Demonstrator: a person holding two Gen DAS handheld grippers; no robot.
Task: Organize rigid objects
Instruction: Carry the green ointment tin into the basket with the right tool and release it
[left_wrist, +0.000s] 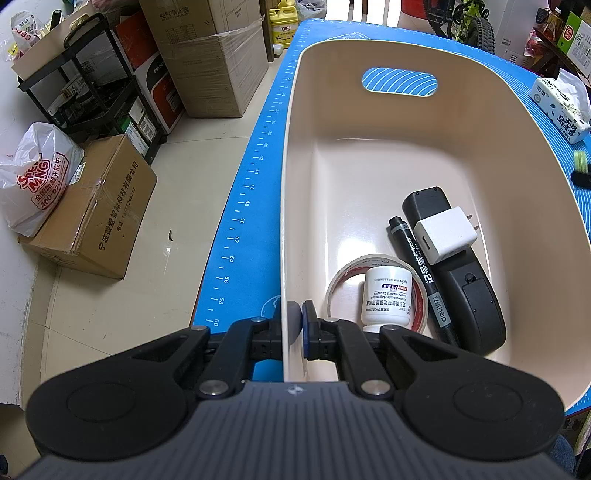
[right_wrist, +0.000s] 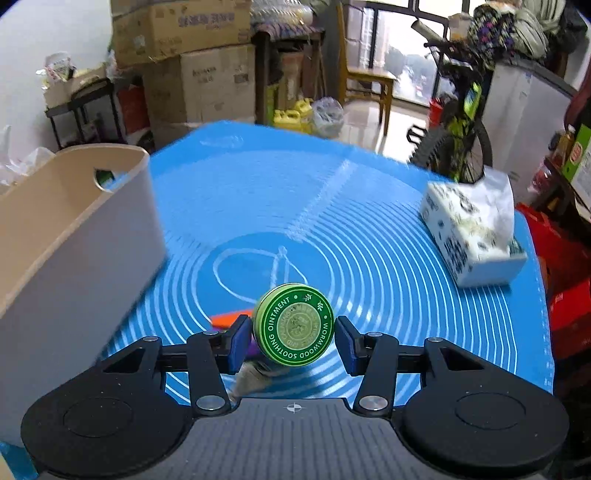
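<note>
A cream plastic bin (left_wrist: 369, 110) stands on the blue mat (left_wrist: 255, 177). In it lie a black remote (left_wrist: 469, 291), a white charger plug (left_wrist: 443, 236), a black marker (left_wrist: 421, 273), a tape roll (left_wrist: 343, 284) and a white pill bottle (left_wrist: 388, 295). My left gripper (left_wrist: 295, 325) is shut on the bin's near left wall. My right gripper (right_wrist: 293, 338) is shut on a green round ointment tin (right_wrist: 293, 325), held above the mat (right_wrist: 369, 229), to the right of the bin (right_wrist: 74, 221).
A tissue pack (right_wrist: 469, 236) lies at the mat's right side; it also shows in the left wrist view (left_wrist: 561, 107). An orange object (right_wrist: 229, 318) lies on the mat behind the left finger. Cardboard boxes (left_wrist: 96, 206), a rack and a bicycle (right_wrist: 461, 129) stand around the table.
</note>
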